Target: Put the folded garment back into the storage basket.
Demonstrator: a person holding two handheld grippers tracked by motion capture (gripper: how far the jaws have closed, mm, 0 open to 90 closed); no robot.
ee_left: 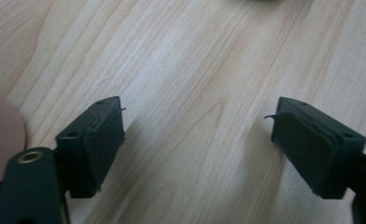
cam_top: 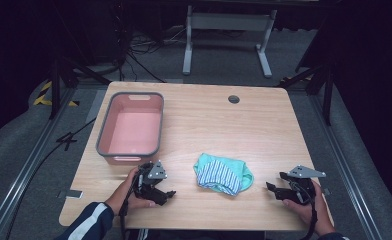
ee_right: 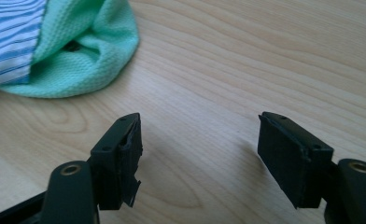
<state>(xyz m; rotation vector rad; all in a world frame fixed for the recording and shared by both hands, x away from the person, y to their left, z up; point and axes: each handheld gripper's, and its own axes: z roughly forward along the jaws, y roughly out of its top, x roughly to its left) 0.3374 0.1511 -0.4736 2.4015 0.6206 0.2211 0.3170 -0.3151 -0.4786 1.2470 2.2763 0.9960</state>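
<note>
Grey carpet floor [cam_top: 24, 145], dark surroundings

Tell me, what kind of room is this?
Probably a lab or studio for recording handling tasks. A person holds a left hand-held gripper and a right hand-held gripper at a wooden table with dark curtains around it, and loose cables lie on the grey floor.

Lab or test studio: black curtains around wooden table [cam_top: 264, 125], floor rails beside it, loose cables and metal stand [cam_top: 228, 35] behind
</note>
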